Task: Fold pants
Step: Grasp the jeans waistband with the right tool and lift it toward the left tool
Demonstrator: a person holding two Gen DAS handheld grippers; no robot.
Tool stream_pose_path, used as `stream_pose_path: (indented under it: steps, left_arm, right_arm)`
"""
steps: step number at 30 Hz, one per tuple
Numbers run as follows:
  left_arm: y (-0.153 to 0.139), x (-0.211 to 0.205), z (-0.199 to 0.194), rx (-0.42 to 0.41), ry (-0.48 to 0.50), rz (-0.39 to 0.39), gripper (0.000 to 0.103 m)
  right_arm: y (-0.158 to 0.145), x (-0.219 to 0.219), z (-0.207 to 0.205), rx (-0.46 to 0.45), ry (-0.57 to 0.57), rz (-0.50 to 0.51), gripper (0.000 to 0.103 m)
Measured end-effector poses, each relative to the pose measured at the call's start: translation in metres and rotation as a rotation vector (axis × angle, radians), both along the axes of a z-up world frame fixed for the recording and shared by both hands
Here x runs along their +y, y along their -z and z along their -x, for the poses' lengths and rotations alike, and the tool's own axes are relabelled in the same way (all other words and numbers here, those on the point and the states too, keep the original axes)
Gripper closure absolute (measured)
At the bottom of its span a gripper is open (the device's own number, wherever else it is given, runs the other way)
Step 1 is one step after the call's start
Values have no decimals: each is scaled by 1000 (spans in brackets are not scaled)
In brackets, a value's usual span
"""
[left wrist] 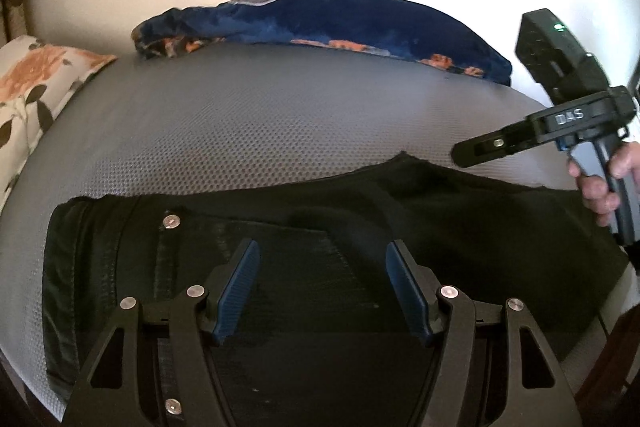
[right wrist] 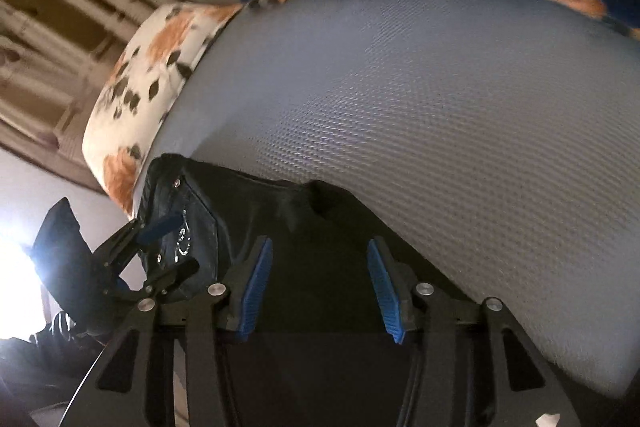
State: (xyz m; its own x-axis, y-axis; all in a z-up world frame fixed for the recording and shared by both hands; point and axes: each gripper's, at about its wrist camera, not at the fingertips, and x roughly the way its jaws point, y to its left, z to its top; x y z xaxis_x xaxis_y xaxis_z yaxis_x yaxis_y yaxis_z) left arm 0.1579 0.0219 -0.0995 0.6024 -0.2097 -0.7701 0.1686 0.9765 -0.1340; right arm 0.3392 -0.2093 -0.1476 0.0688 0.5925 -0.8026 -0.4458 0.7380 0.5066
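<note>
A: Left wrist view. Left gripper point(left wrist: 322, 259) hangs over the pants point(left wrist: 280, 259), jaws apart, nothing between the pads. Black pants lie flat on the grey mattress point(left wrist: 248, 123) directly below and ahead of it, waistband and rivet off to its left, legs running away to its right.

B: And the other one?

A: Right gripper point(left wrist: 466, 151) sits far right, above the pants' far edge, held by a hand point(left wrist: 600, 183). Seen side-on here, so its opening is unclear from this view.

B: Right wrist view?

A: Right gripper point(right wrist: 318, 271) has its jaws parted, empty, dark cloth of the pants point(right wrist: 320, 223) under them. Left gripper point(right wrist: 168, 251) is off to its left, over the waistband.

B: Progress?

A: Pants look like one leg is already laid on the other; hard to confirm. The crosswise folds remain, by my reading. Neither gripper has cloth yet.
</note>
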Motion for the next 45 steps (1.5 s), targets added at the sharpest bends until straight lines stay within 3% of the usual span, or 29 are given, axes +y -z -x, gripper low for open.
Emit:
stream_pose_path:
  steps: [5,8,9,12,17,20,22,24,26,33,38,45]
  left_arm:
    - [6,10,-2,13,-6,16,36]
    - [9,12,-3,18,-3,11,36]
    - [10,12,-4,18,0,6,36]
    - [10,13,-3,10,8,-6,36]
    - [18,20,-2,18,-10,10,36]
    - [19,17,0,14,0,-19,36]
    - [19,16,0,14,2,-32,36]
    - [20,16,0,17,0,-31,36]
    - [20,16,-1,19,1,-32,35]
    - [21,12,-2,19,3,-64,33]
    - [20,8,-3,25,0,-88,32]
    - [13,-7,-5,31,18,-108,32]
  right_arm:
    - [19,29,-18,49,-74,-6,58]
    - [27,38,-24,72,-94,-17,72]
    - [28,38,-27,76,-87,-25,87]
    - [18,41,-27,24,-61,-24,92]
    - [5,48,-17,-118,-58,43,94]
    - [23,50,-26,-58,-56,64,93]
    - [26,46,-32,24,-85,7,84]
    - [27,42,-36,104,-154,-33,61]
    - [25,40,-35,123,-231,-15,56]
    - [21,1,-22,150,-384,88,58]
    - [22,-34,-18,166,-395,134,60]
    - [30,-93,-14,176,-348,142,85]
